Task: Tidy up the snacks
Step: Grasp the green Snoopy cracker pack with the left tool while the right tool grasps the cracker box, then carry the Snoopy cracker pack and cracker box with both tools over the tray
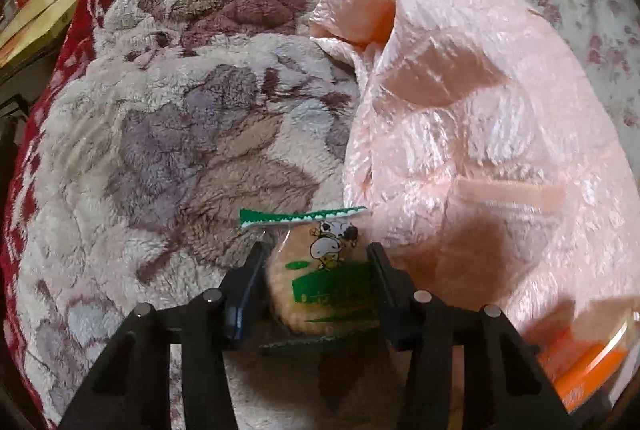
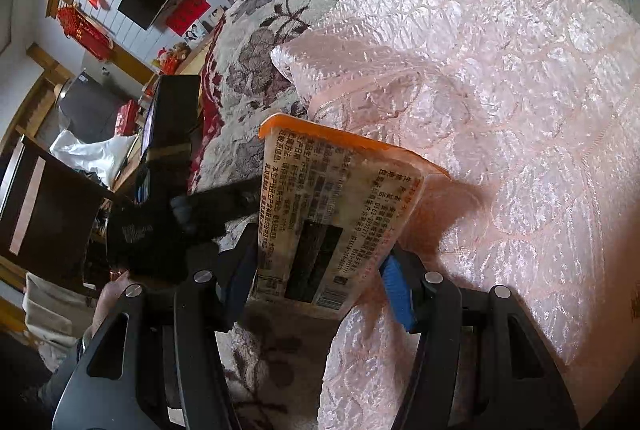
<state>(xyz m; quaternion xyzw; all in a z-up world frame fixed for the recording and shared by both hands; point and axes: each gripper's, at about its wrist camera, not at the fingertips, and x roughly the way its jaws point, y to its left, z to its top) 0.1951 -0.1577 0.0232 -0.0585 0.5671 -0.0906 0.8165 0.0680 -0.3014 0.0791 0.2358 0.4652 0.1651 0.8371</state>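
Floral blanket [image 1: 168,158] — cracker packet [image 1: 324,286] beside pink quilt's [image 1: 480,134] edge

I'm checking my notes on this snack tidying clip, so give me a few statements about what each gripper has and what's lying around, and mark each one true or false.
1. The left gripper has a round cracker packet between its fingers. True.
2. That cracker packet has blue and red print. False: its print is green, with a cartoon figure near the top.
3. The right gripper grips an orange-rimmed snack tub. True.
4. The tub's printed label faces away from the right wrist camera. False: the label text faces that camera.
5. The pink quilted cover lies on a bare wooden table. False: it lies on a floral fleece blanket.
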